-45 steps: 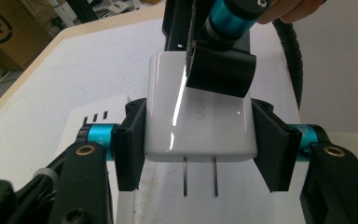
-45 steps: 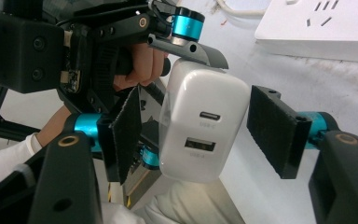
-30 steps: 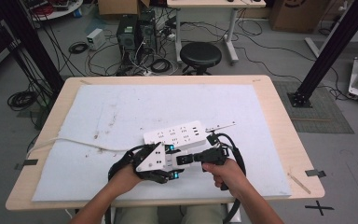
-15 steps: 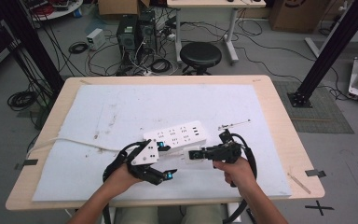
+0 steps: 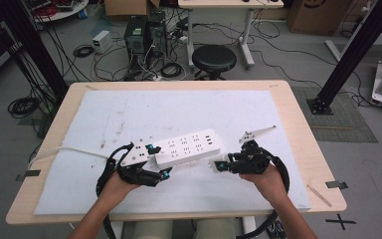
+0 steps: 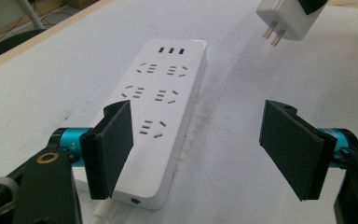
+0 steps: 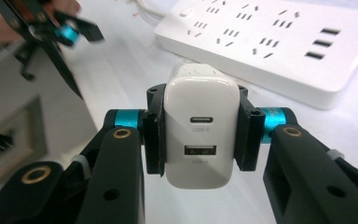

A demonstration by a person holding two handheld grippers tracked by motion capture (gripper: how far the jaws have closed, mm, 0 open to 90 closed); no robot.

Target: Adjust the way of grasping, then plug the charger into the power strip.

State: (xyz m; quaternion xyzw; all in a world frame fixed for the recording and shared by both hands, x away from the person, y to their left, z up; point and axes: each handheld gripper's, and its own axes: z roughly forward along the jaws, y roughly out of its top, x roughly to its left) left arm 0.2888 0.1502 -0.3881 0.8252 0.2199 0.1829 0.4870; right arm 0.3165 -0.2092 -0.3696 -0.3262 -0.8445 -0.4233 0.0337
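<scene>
A white power strip [image 5: 189,147] lies flat on the white mat [image 5: 179,107], its sockets facing up. My left gripper [image 5: 160,160] stands at the strip's left end with its jaws just opened wide. In the left gripper view the strip [image 6: 163,93] runs away under the left pad [image 6: 114,140], and neither pad presses on it. My right gripper [image 5: 224,165] hovers in front of the strip's right end, shut on a white USB charger [image 7: 200,126]. The charger's two flat prongs [image 6: 270,35] hang free in the air, pointing toward the strip [image 7: 270,37].
The strip's white cord [image 5: 79,149] trails off to the left edge of the wooden table [image 5: 298,124]. A black stool [image 5: 214,57] and a computer tower with cables stand on the floor beyond the far edge.
The right gripper has moved right and up from the strip with the charger. The left gripper has slid left along the strip and its jaws have opened.
</scene>
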